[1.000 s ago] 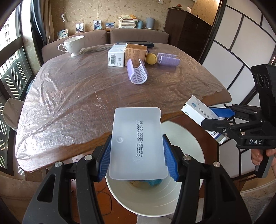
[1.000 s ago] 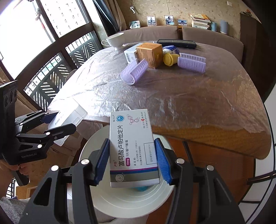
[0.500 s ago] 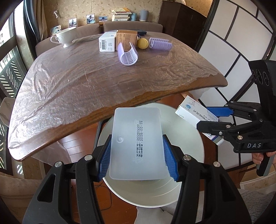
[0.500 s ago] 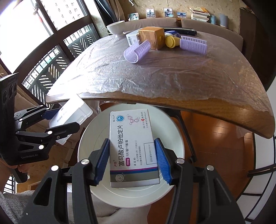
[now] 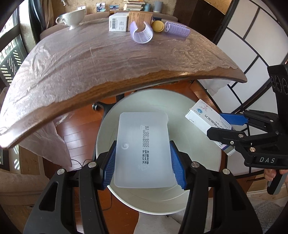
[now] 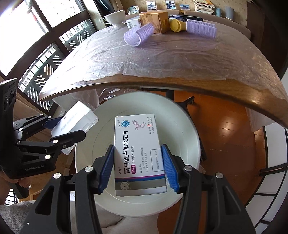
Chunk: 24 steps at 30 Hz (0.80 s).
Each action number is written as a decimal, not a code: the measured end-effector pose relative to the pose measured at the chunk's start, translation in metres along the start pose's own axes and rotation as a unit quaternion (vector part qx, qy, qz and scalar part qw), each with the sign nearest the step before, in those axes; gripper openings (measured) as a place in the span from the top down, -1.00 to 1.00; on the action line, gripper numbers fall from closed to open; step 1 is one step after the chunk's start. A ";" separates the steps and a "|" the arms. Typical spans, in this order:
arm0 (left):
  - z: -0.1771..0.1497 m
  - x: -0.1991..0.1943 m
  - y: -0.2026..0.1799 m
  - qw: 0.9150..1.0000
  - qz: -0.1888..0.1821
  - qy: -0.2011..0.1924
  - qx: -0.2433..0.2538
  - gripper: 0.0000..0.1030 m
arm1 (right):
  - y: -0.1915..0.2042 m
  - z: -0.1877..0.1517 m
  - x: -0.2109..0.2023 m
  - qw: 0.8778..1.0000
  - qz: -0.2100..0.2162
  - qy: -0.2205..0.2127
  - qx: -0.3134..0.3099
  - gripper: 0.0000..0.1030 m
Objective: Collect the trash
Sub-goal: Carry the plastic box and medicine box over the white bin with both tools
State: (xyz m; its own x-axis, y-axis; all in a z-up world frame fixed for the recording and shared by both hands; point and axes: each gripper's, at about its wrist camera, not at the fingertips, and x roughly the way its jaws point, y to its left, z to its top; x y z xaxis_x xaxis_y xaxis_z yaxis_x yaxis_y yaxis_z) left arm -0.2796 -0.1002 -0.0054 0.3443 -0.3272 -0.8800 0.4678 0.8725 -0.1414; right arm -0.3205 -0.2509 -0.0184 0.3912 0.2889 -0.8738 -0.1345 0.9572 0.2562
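My left gripper (image 5: 143, 163) is shut on a frosted white plastic box (image 5: 142, 149), held over the mouth of a white round bin (image 5: 201, 180) on the floor. My right gripper (image 6: 137, 168) is shut on a white medicine carton (image 6: 138, 153) with purple print, above the same bin (image 6: 181, 122). In the left wrist view the right gripper (image 5: 225, 126) and its carton (image 5: 201, 115) hang at the bin's right rim. In the right wrist view the left gripper (image 6: 64, 127) and the frosted box (image 6: 75, 118) show at the bin's left rim.
The wooden table (image 5: 126, 86), covered in clear film, overhangs the bin's far side. At its far end stand purple hair rollers (image 5: 142, 33), a white box (image 5: 117, 23), a brown box (image 5: 140, 18), a yellow lid (image 5: 157, 27) and a white cup (image 5: 72, 17). Wooden floor surrounds the bin.
Both grippers have sunk from table height to below the table's edge, carrying the frosted box and the carton down over the bin. Both grips are unchanged.
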 end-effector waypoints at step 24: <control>-0.012 0.045 -0.008 0.999 0.015 0.046 -0.011 -0.09 | -0.016 -0.011 0.045 0.999 -0.021 0.035 0.002 0.00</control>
State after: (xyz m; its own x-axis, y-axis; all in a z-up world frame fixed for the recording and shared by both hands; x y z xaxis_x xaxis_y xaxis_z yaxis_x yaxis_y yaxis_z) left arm -0.2778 -0.1178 -0.0492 0.2809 -0.2670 -0.9219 0.4394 0.8897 -0.1237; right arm -0.3107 -0.2532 -0.0662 0.3314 0.2464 -0.9107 -0.1157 0.9686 0.2199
